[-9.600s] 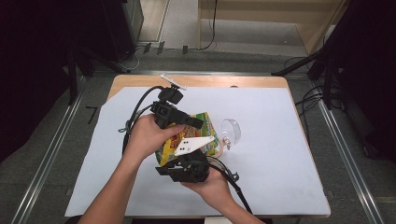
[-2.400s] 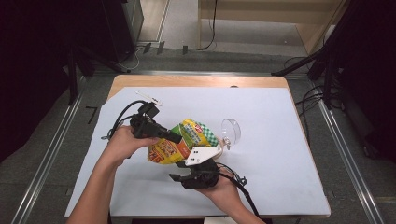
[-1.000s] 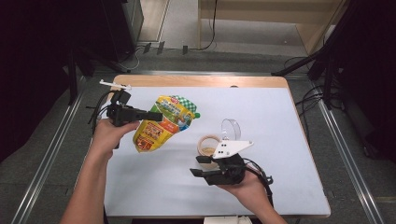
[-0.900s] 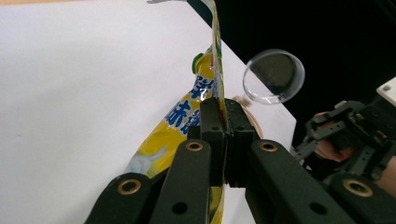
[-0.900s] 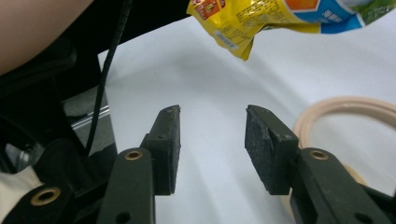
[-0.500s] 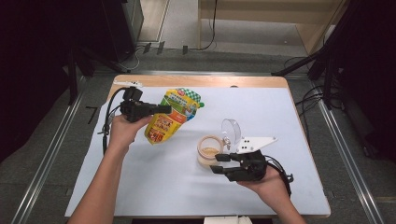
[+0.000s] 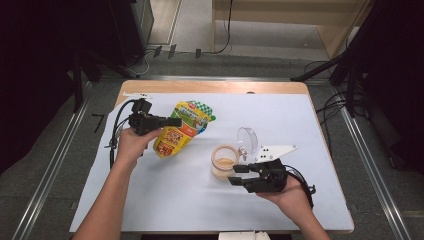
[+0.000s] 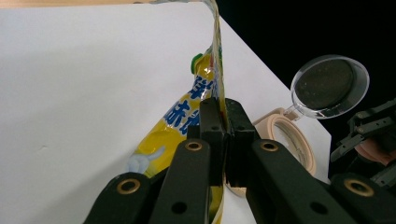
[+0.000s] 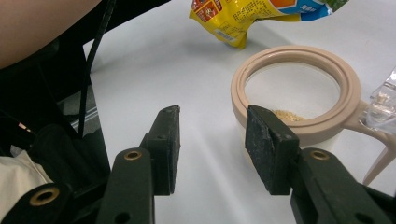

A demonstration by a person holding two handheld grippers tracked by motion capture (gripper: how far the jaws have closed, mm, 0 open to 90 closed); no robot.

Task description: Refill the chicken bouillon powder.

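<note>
My left gripper [image 7: 172,121] pinches the pouch [image 7: 181,128] over the white sheet [image 7: 150,200]; my right gripper [image 7: 236,175] gapes beside the jar [image 7: 224,161].

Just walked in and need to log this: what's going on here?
A person works at a table with a gripper in each hand. The left gripper is shut on a yellow snack pouch, holding it up. The right gripper is open beside a small beige jar with its clear lid flipped open.

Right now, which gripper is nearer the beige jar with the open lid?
Right. The right gripper sits just beside the jar, fingers open, one close against its wall. The left gripper is farther off across the table, clamped on the yellow pouch.
</note>
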